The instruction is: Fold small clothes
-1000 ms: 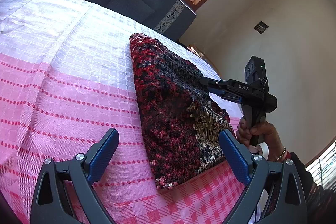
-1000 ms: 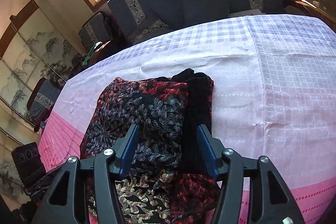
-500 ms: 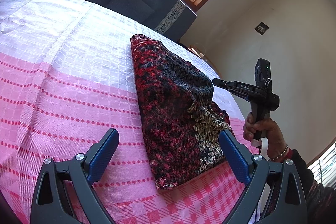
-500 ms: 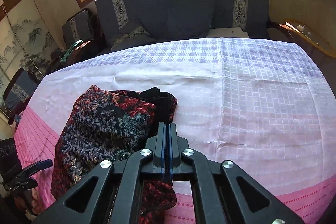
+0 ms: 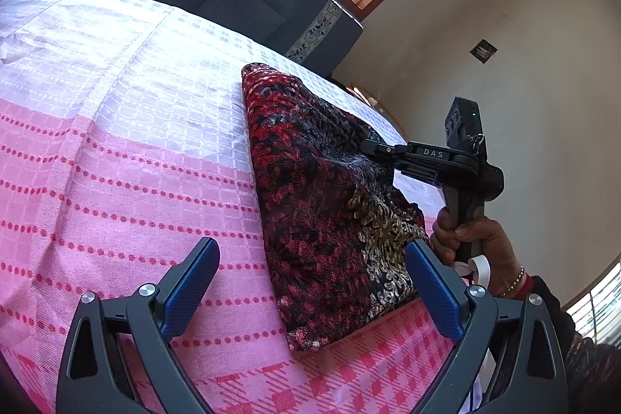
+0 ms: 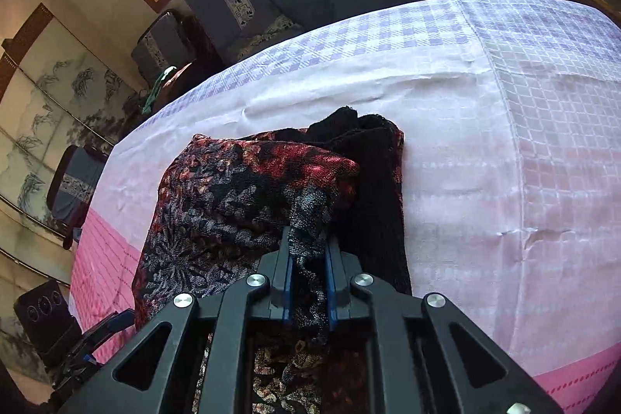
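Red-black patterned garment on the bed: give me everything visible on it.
The garment is a folded, knit-like cloth in red and black, with grey floral patches and a gold-brown band near one end. A plain black layer shows along one side. It lies on the pink-and-white checked bedspread. The right hand-held gripper pinches a raised fold of it; its jaws are opening.

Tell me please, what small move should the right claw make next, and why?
Probably lift and carry the pinched fold across. The right claw is pinching a bunch of the red and black garment, though its jaws are opening slightly, while the left claw is open, holding nothing.
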{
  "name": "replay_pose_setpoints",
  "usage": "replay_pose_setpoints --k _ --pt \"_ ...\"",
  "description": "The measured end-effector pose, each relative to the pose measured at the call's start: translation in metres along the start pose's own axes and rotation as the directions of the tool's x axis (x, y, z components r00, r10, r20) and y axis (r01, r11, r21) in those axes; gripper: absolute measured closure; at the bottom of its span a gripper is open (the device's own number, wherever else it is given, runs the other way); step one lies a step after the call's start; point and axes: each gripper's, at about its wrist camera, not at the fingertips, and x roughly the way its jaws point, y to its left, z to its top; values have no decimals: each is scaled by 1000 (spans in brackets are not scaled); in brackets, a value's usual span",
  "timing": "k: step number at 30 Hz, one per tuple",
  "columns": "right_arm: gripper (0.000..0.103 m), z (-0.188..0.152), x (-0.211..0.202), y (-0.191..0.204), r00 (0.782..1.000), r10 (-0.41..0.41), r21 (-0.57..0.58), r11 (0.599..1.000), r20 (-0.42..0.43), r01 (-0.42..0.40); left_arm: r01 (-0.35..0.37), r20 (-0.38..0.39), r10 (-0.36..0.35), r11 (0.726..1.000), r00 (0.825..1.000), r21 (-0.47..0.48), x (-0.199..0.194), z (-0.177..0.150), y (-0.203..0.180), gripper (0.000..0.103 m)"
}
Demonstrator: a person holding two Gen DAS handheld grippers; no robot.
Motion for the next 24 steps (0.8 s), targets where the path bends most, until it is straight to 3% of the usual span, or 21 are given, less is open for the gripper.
replay_pose_setpoints --k 4,11,16,20,23,24 --pt "93 14 -27 6 994 -72 -91 993 83 79 1 0 -1 1000 1000 -1 0 0 0 7" --pt "93 21 0 -20 997 -68 -96 993 30 70 1 -2 -1 1000 1000 2 -1 0 1 7" --pt "77 13 6 -31 999 -42 -51 998 35 43 8 -3 -8 1000 1000 0 -2 1 1 7" --pt "67 -3 -42 -44 992 -11 51 999 126 5 59 4 -59 997 998 -46 -7 4 7 7" --pt "60 -35 -78 -34 991 -11 43 999 130 6 87 -19 -89 992 996 -94 -5 8 8 7" --pt "50 -48 -86 -29 992 -23 24 1000 121 20 99 -36 -103 989 994 -108 -3 10 6 7"
